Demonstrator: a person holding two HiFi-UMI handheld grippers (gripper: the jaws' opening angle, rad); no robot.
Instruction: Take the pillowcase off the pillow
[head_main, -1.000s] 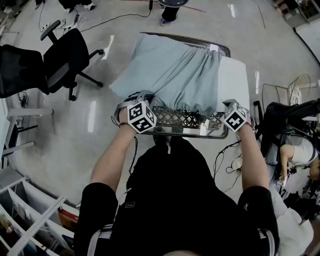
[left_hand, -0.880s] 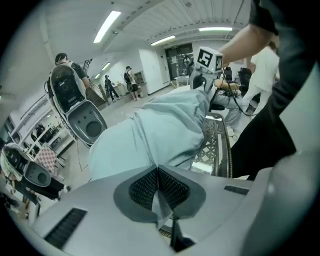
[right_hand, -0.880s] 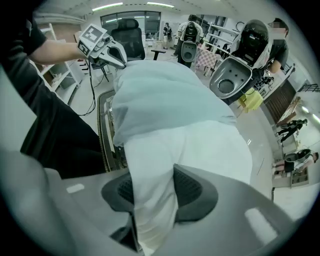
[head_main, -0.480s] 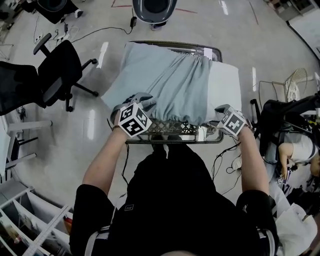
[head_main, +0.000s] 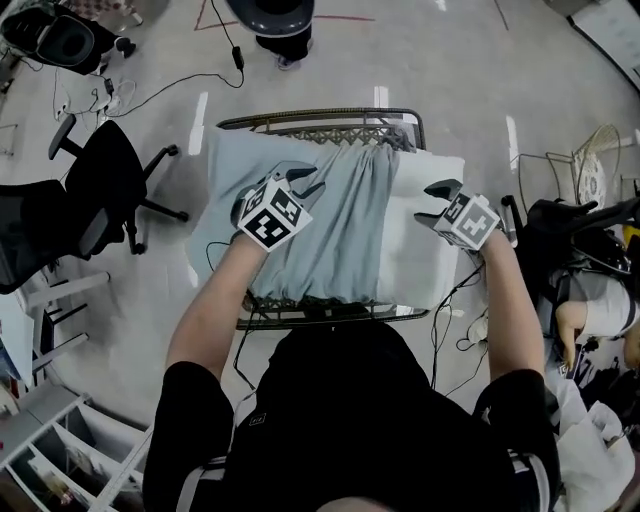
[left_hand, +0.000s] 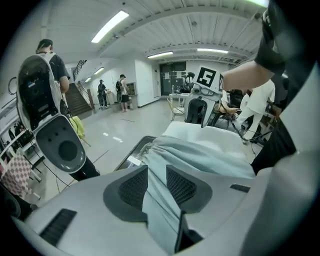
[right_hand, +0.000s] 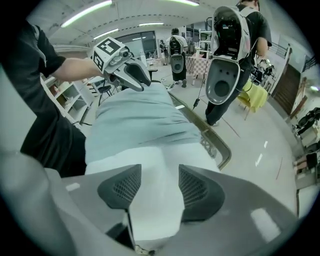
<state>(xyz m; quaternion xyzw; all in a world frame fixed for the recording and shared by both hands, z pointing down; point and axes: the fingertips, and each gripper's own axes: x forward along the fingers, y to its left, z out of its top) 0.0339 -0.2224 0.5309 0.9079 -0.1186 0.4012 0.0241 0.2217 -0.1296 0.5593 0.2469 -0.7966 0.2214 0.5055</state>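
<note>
- Both grippers have moved forward from the near edge of the wire rack (head_main: 320, 118). Head view now: left gripper (head_main: 303, 182) is over the bunched pillowcase (head_main: 335, 235), right gripper (head_main: 432, 200) is over the bare pillow (head_main: 425, 265).
- Left gripper view: jaws have just been opening and have let go. Grey fabric shows between them, not pinched.
- Right gripper view: jaws have just been closing a bit, still apart. White pillow between them, not squeezed.
- Progress, I'd say: only the end under the right gripper is uncovered, most still needs pulling off.
</note>
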